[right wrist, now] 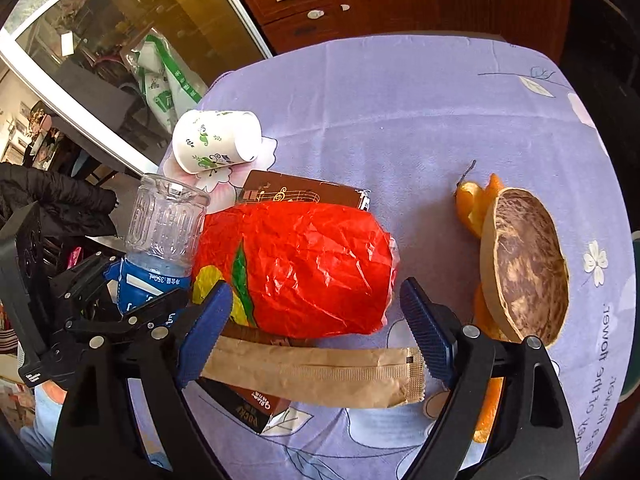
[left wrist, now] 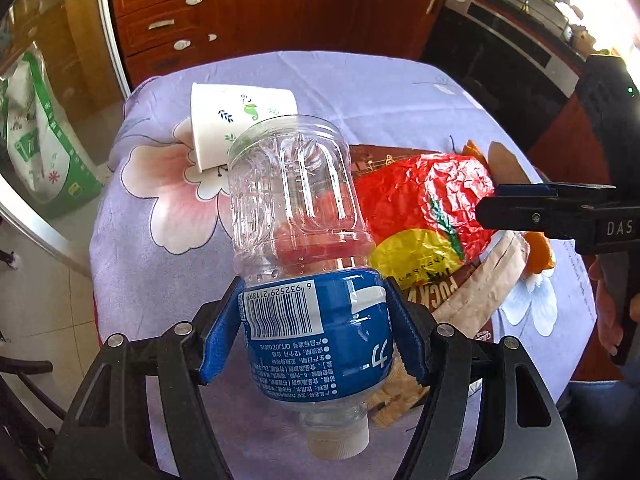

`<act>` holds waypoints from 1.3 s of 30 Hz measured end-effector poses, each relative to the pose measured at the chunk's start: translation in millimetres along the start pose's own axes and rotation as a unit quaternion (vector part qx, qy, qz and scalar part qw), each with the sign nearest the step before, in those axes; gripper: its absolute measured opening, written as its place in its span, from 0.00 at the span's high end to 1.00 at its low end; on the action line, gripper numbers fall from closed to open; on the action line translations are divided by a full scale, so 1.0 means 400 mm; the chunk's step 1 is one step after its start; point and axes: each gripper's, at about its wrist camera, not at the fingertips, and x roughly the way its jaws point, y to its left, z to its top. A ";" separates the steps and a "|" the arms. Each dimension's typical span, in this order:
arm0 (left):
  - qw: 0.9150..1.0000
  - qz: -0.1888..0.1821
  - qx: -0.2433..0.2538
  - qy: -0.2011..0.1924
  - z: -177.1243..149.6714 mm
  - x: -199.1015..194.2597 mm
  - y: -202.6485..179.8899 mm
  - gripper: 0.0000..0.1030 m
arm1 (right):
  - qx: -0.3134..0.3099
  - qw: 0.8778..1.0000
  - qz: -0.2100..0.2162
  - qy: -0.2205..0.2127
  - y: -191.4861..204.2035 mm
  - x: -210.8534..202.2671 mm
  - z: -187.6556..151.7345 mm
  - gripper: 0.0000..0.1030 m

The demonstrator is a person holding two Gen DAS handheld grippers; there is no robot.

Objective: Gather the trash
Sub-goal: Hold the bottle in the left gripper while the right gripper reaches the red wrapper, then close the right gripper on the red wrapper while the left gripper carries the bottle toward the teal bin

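Over the bench (right wrist: 400, 100) my left tongs (left wrist: 314, 332) pinch the bottle (left wrist: 304, 248) off the clutter for binning, while my right tongs (right wrist: 316, 332) hang spread around the red wrapper (right wrist: 304, 268), next pickup.

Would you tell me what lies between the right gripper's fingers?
In the right wrist view, the red bag and the tan paper packet lie between the right gripper fingers.
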 end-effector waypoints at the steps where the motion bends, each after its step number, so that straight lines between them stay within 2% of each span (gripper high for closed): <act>1: 1.000 -0.001 0.000 0.002 -0.001 0.006 0.003 0.33 | 0.003 1.000 0.001 0.005 0.000 0.014 0.000 0.21; 6: 1.000 -0.006 -0.004 0.006 -0.003 0.029 0.012 0.33 | 0.006 1.000 0.004 0.020 -0.003 0.064 0.003 0.17; 11: 1.000 -0.003 -0.002 0.004 -0.002 0.030 0.012 0.33 | -0.007 1.000 0.013 -0.003 0.011 0.047 0.000 0.19; 13: 1.000 -0.001 0.000 0.004 -0.003 0.030 0.011 0.33 | -0.020 1.000 0.018 -0.010 0.024 0.032 -0.004 0.41; 16: 1.000 -0.002 -0.002 0.005 -0.004 0.030 0.006 0.33 | -0.040 0.999 0.016 -0.025 0.049 0.005 -0.008 0.58; 22: 1.000 0.018 -0.003 -0.004 -0.007 0.005 -0.013 0.33 | -0.075 0.995 0.014 -0.064 0.106 -0.070 -0.021 0.69; 31: 0.998 0.040 0.000 -0.048 0.004 -0.117 -0.057 0.33 | -0.056 0.990 0.028 -0.130 0.084 -0.216 -0.049 0.72; 39: 0.996 0.021 0.054 -0.072 0.051 -0.175 -0.221 0.33 | -0.005 0.982 0.005 -0.187 -0.039 -0.366 -0.109 0.72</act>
